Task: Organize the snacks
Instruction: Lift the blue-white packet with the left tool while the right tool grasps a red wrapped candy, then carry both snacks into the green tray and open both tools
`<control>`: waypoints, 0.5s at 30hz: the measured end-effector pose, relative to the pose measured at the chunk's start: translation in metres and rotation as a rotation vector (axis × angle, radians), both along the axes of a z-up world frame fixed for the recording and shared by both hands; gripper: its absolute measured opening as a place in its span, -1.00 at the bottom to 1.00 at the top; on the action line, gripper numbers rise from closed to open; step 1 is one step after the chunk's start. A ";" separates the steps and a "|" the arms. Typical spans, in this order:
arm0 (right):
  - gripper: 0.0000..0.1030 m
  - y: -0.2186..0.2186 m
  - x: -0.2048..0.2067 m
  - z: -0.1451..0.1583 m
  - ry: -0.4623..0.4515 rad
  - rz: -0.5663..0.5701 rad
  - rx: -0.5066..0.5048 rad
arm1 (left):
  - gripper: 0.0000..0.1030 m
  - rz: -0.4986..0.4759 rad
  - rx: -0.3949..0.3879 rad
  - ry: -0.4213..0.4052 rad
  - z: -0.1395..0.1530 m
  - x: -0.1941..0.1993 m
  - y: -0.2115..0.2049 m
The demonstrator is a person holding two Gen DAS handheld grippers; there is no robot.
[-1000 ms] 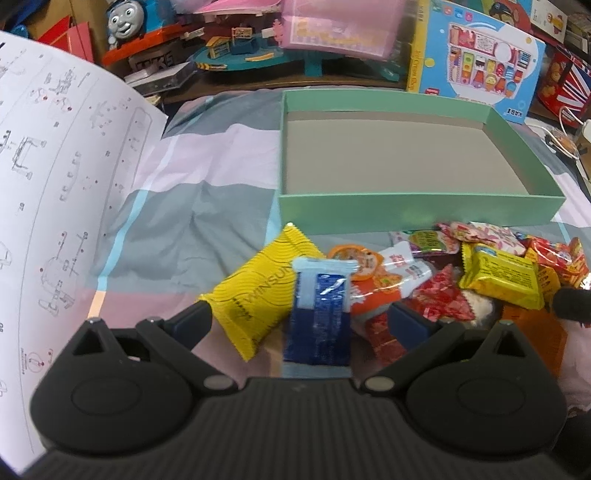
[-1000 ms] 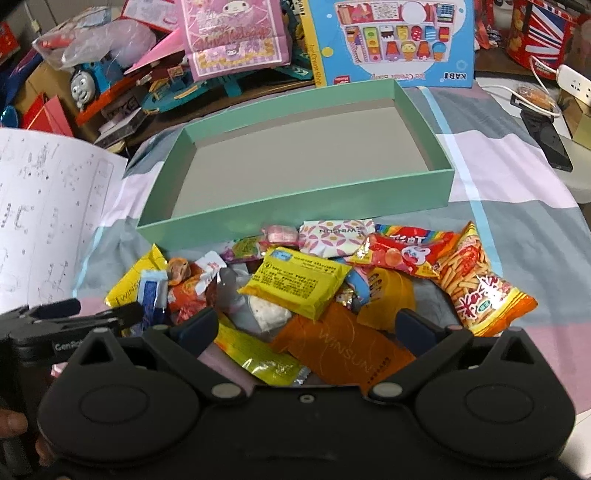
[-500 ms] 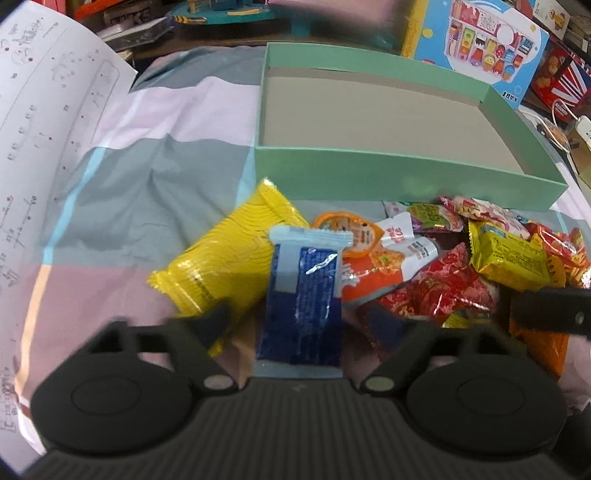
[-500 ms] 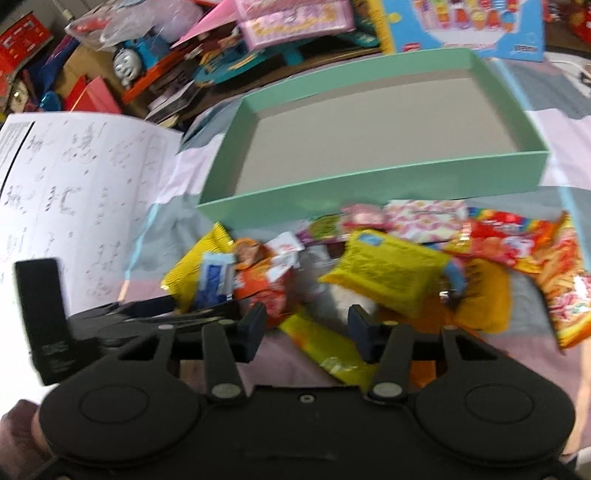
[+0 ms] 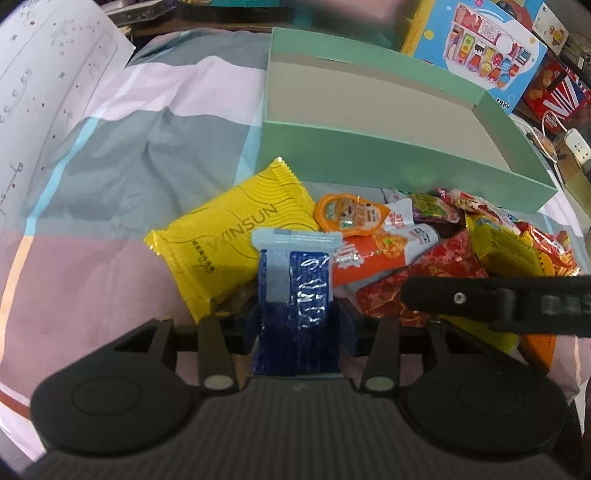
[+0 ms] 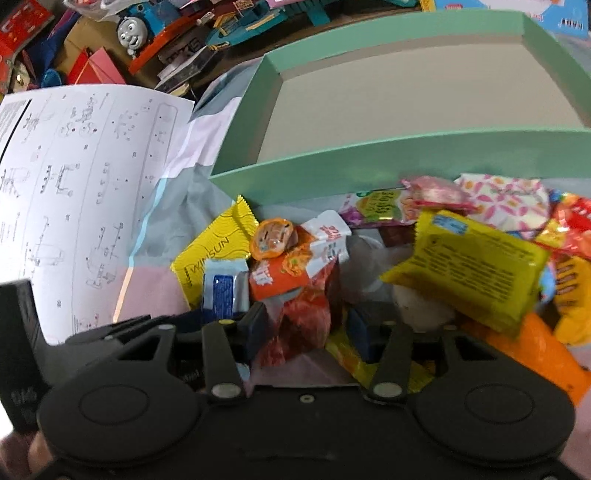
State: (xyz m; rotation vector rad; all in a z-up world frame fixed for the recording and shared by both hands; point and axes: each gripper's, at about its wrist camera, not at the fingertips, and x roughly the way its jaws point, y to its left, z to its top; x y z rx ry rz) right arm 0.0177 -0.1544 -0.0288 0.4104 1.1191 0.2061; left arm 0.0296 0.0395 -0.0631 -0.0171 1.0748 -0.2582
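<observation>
A pile of snack packets lies on the bedsheet in front of an empty mint-green box (image 5: 369, 155) (image 6: 369, 170). My left gripper (image 5: 297, 325) is shut on a blue packet (image 5: 295, 295), which also shows in the right wrist view (image 6: 221, 291). A yellow WINSUN packet (image 5: 229, 240) lies to its left. My right gripper (image 6: 308, 332) has its jaws closed on a red packet (image 6: 306, 314) in the pile. The right gripper's body (image 5: 498, 299) reaches in from the right in the left wrist view. A yellow packet (image 6: 476, 273) lies tilted on the pile.
A white instruction sheet (image 6: 74, 177) (image 5: 48, 81) lies to the left of the pile. Toy boxes and a blue toy train (image 6: 136, 26) crowd the far edge beyond the box. An orange packet (image 6: 535, 354) lies at the right.
Both grippers moved forward and down into the pile and closed. The left one took hold of the blue packet; the right one closed around the red packet.
</observation>
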 end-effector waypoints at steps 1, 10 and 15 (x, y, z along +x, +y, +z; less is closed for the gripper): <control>-0.42 -0.002 0.002 -0.004 0.005 -0.009 0.004 | -0.29 0.001 0.007 -0.004 0.001 -0.001 -0.001; -0.51 -0.020 0.002 0.027 -0.067 -0.023 0.008 | -0.36 -0.039 -0.069 -0.059 0.053 -0.007 0.001; -0.51 -0.036 0.031 0.061 -0.169 -0.042 -0.005 | -0.36 -0.066 -0.085 -0.131 0.084 0.035 -0.014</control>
